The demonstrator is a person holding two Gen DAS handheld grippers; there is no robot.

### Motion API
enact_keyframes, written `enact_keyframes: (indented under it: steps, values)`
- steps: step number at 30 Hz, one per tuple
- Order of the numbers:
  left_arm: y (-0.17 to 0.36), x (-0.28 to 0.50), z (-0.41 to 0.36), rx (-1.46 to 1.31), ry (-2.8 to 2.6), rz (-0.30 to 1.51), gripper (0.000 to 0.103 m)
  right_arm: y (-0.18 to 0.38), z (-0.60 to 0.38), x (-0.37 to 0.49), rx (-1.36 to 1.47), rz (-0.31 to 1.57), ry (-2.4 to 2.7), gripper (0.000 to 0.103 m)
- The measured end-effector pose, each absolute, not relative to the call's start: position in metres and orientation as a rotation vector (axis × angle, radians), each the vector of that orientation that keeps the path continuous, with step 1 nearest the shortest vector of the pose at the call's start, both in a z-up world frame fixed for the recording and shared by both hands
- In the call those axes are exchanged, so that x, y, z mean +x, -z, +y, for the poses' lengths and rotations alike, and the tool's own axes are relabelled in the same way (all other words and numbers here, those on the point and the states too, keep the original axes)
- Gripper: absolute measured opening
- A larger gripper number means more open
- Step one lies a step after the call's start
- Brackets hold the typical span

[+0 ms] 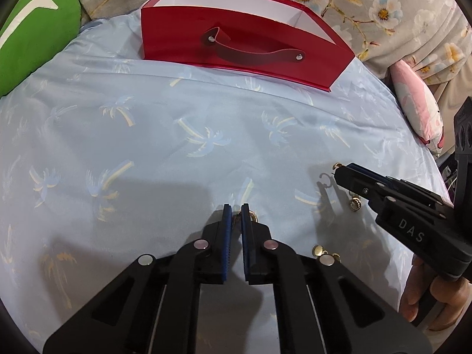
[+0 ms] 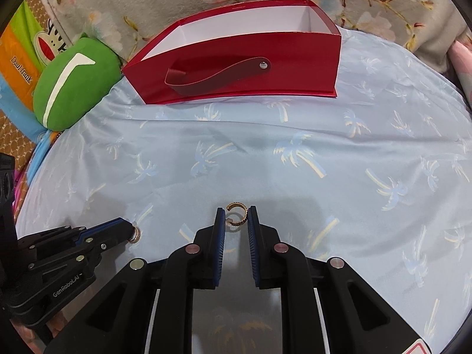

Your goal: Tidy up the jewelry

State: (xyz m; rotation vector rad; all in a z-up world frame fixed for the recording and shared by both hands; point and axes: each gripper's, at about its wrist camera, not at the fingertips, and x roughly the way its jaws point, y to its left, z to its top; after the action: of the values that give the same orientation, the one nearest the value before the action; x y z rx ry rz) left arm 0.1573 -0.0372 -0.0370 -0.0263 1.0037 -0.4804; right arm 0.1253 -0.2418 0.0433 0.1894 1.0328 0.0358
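**Two grippers, two gold ear cuffs**

On the pale blue palm-print sheet [image 1: 183, 112] both tools are down low, side by side. The left gripper [image 1: 236, 210] has its blue pads drawn in narrow around a small gold ring-shaped piece [image 1: 252, 216] at its tips; from the right wrist view that same piece [image 2: 136, 234] sits right at the end of the left tool's fingers, though I can't tell if it is truly pinched. The right gripper [image 2: 236, 214] has a beaded gold ear cuff [image 2: 236, 214] held between its pads, the open side of the C turned toward the left pad, jaws only a narrow way apart. From the left wrist view the cuff [image 1: 337, 166] pokes out at that gripper's tip.

More gold pieces lie loose on the sheet: a small hoop [image 1: 355, 203] beneath the right tool and a pair of round studs [image 1: 320, 250] near the left one.

The red box [image 2: 236, 67] stands open at the far edge of the sheet, white inside, its strap handle facing us. A green cushion [image 2: 70, 85] lies just left of it.
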Motion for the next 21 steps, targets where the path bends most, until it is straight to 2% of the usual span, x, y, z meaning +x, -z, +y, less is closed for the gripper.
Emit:
enact_keyframes:
  steps: [6,10,11,18,19,20,21]
  values:
    - [0.036,0.151,-0.040,-0.028,0.507,1.011,0.008,-0.047,-0.246,0.120,0.200,1.025,-0.032,0.014]
    - [0.034,0.144,-0.045,-0.009,0.508,0.993,0.032,-0.048,-0.246,0.118,0.201,1.025,-0.033,0.014]
    - [0.033,0.143,-0.047,-0.002,0.506,0.989,0.035,-0.048,-0.247,0.118,0.201,1.024,-0.034,0.014]
    - [0.036,0.138,-0.056,0.061,0.475,0.953,0.031,-0.048,-0.247,0.117,0.204,1.023,-0.037,0.014]
    - [0.036,0.138,-0.056,0.060,0.473,0.950,0.027,-0.048,-0.247,0.117,0.204,1.022,-0.036,0.014]
    - [0.036,0.138,-0.055,0.060,0.469,0.948,0.019,-0.048,-0.247,0.116,0.205,1.021,-0.036,0.014]
    - [0.037,0.139,-0.054,0.061,0.467,0.947,0.018,-0.049,-0.247,0.116,0.205,1.020,-0.037,0.014]
